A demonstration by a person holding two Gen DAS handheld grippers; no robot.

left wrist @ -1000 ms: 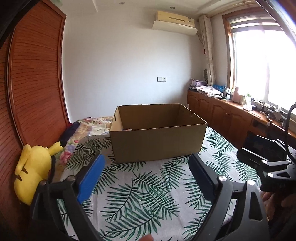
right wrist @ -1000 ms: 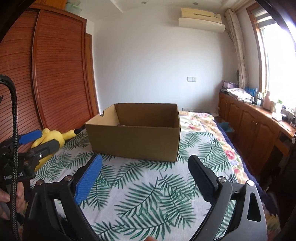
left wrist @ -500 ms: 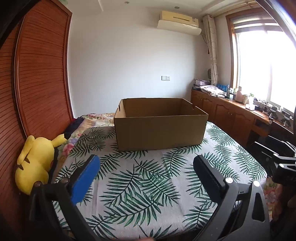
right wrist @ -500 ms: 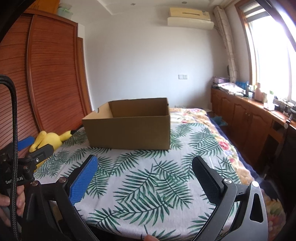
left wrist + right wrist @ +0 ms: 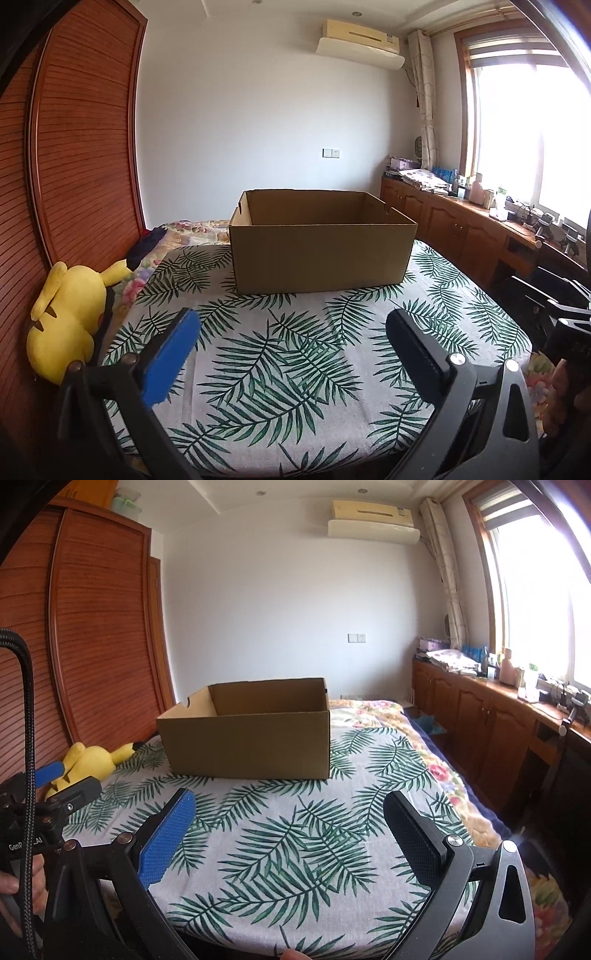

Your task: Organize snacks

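An open brown cardboard box (image 5: 321, 254) stands at the far end of a table covered with a palm-leaf cloth (image 5: 295, 362); it also shows in the right wrist view (image 5: 247, 738). Its inside is hidden from here, and no snacks are in view. My left gripper (image 5: 291, 328) is open and empty, held above the near part of the cloth, well short of the box. My right gripper (image 5: 288, 808) is open and empty at about the same distance. The left gripper also shows at the left edge of the right wrist view (image 5: 66, 779).
A yellow plush toy (image 5: 70, 317) lies at the left against the wooden wardrobe doors (image 5: 77, 147). A floral bedspread (image 5: 380, 712) lies behind the table. Wooden cabinets (image 5: 480, 716) with clutter run under the window at right.
Both grippers have pulled back and risen away from the box, so the near edge of the table now shows. Both stay open and empty.
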